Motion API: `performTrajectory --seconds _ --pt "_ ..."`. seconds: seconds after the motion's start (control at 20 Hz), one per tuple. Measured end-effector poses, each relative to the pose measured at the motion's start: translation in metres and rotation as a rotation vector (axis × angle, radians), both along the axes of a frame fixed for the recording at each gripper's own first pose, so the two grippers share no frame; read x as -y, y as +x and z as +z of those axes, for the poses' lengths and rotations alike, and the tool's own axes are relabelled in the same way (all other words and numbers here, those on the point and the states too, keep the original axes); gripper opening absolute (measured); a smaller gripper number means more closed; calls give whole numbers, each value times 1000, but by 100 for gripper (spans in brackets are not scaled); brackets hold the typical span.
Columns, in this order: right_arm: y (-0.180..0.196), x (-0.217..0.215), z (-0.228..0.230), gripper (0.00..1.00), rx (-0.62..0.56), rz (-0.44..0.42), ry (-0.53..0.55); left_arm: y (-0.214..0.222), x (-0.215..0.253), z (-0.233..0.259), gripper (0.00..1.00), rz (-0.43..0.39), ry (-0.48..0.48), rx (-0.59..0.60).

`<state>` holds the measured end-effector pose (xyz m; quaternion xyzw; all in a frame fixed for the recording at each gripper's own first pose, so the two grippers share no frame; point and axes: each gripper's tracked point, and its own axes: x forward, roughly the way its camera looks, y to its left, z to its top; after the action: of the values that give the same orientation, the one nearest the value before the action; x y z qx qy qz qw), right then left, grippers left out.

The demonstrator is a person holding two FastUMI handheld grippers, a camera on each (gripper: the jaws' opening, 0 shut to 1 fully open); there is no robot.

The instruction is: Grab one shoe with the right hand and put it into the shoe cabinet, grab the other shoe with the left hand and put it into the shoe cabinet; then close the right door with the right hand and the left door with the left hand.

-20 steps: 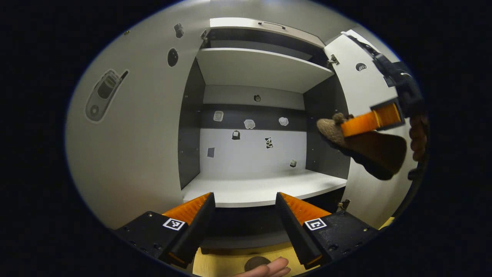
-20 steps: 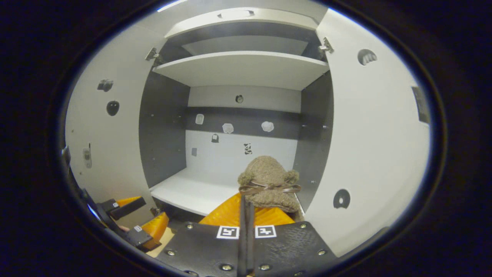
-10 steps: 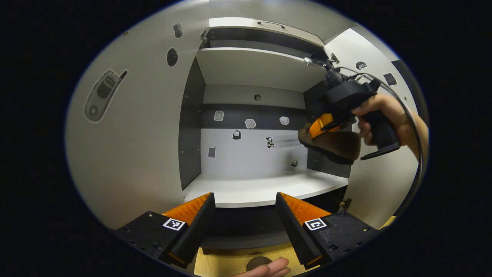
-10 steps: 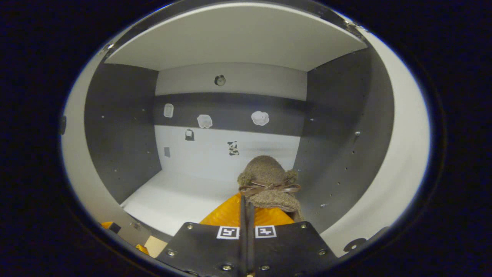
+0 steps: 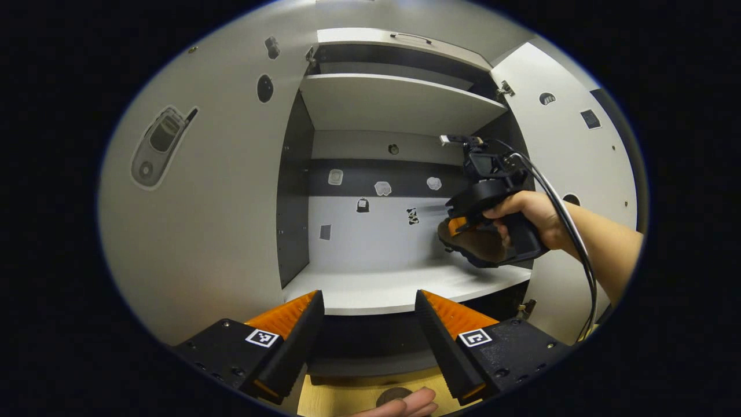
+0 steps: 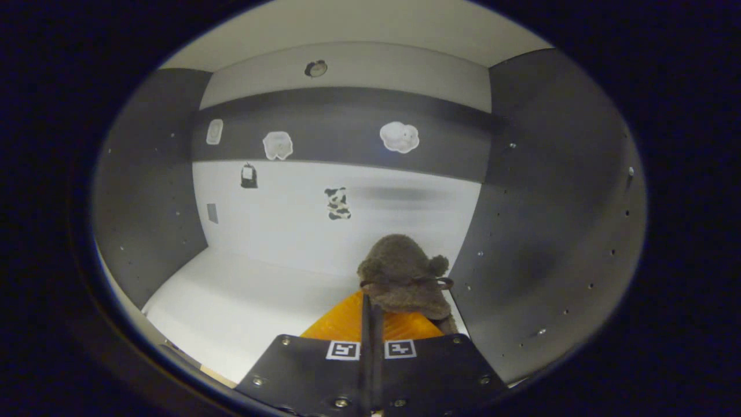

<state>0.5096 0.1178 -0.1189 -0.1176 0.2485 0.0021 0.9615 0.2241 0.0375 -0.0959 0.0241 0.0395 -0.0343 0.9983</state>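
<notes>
Right gripper [image 6: 370, 315] clamped on shoe [image 6: 402, 275], inside cabinet [image 5: 399, 284] above shelf. Left gripper [image 5: 367, 324] wide, outside.

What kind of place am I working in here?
Probably a mock household booth: an open shoe cabinet with stickers on its back wall, and the right gripper carrying a fuzzy shoe inside.

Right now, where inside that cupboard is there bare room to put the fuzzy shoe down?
The white shelf lies bare from the dark left wall across to the back wall. It is tight only at the right wall, where the right gripper holds the shoe.
</notes>
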Motion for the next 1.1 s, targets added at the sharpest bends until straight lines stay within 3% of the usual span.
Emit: performTrajectory --seconds 0.2,0.25,0.4,0.55,0.6,0.7,0.75,1.1 --pt "5 5 -25 1 -62 -25 -21 4 -2 -5 97 15 2 -14" --pt "3 4 -27 9 -71 -11 -24 4 -3 -6 97 18 0 -15" --pt "-4 -2 -24 8 -78 -5 -21 5 -3 -8 97 31 -2 -21" --pt "-22 -12 -21 43 -93 36 -32 4 -1 -9 97 34 -7 -29" --pt "-28 -16 -17 49 -87 48 -35 5 0 -9 97 38 -10 -27" --pt "-41 -17 1 78 -30 57 -64 2 2 -9 97 42 -15 -29" --pt "-49 -17 12 97 5 63 -79 0 2 -11 97 43 -16 -36" --pt "-159 -26 94 98 271 125 85 -12 -1 4 97 62 -18 7"
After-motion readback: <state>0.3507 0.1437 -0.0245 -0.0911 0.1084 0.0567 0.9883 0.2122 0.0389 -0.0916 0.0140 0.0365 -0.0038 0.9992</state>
